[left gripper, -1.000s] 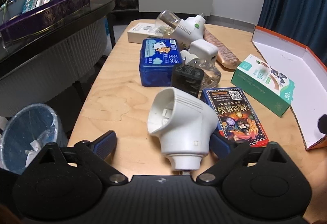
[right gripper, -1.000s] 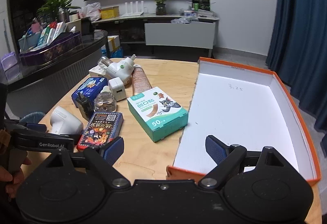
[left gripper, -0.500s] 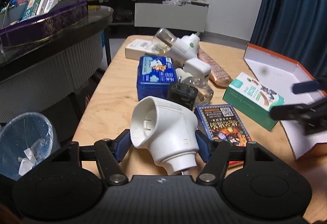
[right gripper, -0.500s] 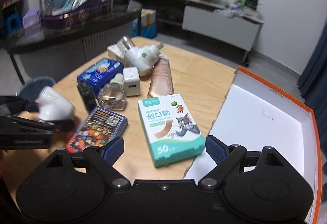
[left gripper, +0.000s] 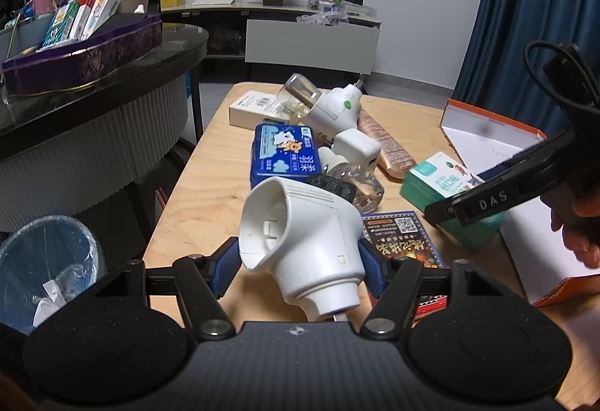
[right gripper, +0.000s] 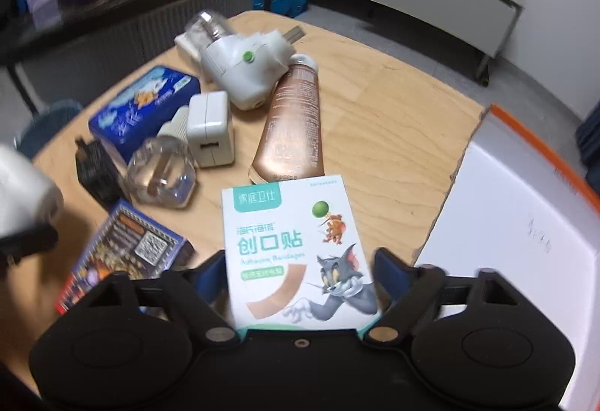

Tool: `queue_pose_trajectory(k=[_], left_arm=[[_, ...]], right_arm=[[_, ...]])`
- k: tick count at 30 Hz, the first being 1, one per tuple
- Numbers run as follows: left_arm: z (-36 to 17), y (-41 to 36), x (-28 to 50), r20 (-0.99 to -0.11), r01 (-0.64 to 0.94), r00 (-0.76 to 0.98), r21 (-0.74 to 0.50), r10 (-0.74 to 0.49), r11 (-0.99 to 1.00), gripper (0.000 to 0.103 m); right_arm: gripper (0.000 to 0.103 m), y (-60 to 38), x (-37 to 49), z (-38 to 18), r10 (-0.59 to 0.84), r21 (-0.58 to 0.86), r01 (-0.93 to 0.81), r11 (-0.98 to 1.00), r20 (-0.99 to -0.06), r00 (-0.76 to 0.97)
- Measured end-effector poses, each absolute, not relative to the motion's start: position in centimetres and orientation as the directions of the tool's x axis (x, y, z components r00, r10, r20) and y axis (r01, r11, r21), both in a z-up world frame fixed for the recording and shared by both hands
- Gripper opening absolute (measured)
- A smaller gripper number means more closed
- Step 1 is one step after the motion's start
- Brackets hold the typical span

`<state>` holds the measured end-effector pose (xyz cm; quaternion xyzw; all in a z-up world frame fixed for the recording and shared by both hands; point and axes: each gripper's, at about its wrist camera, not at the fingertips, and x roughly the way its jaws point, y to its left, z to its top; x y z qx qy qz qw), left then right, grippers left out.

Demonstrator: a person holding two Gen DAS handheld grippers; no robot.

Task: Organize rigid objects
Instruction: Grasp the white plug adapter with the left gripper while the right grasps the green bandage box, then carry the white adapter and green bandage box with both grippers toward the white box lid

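Left gripper (left gripper: 296, 263) clamped on a white angled plastic plug-in device (left gripper: 300, 242), blue pads tight against both its sides, held just above the pale wooden table (right gripper: 375, 103). Right gripper (right gripper: 300, 276) straddling a white-and-teal cardboard box of adhesive bandages (right gripper: 296, 249), jaws just closing in; contact of the pads on the box sides not clear. Box flat on the table, just left of an orange-rimmed white cardboard tray (right gripper: 525, 223). Beyond the box: a bronze squeeze tube (right gripper: 292, 133), a white square charger (right gripper: 210, 128), a blue rectangular tin (right gripper: 146, 107). Left of the box, a colourful card pack (right gripper: 123, 253).
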<state>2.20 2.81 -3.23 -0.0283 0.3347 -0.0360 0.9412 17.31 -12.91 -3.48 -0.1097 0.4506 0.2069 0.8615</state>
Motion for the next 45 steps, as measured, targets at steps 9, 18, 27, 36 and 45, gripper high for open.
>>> queue_pose_trajectory(k=[9,18,27,36,45], left_arm=[[-1.1,1.1,2.0,-0.592,0.081,0.797,-0.088,-0.118,0.993,0.067],[1.4,-3.8,3.7,-0.571,0.182,0.795,-0.102,-0.207,0.978,0.067],[4.4,-10.1,6.8,-0.522,0.301,0.795,-0.103,-0.309,0.948,0.067],[5.6,-14.6,9.7,-0.501,0.35,0.794,-0.085,-0.344,0.933,0.067],[5.4,-16.4,9.9,-0.511,0.36,0.793,-0.047,-0.332,0.932,0.067]], right_arm=[[0.084,-16.1,13.2,0.9,0.251,0.024,-0.326,0.945,-0.692,0.677],[0.084,-21.7,10.1,5.1,0.168,0.044,-0.176,0.983,-0.585,0.793],[0.084,-27.6,9.1,7.5,0.077,0.1,-0.029,0.995,-0.514,0.855],[0.084,-31.4,9.2,9.1,0.039,0.118,0.016,0.993,-0.453,0.891],[0.084,-34.0,10.0,8.0,0.016,0.134,0.048,0.99,-0.444,0.896]])
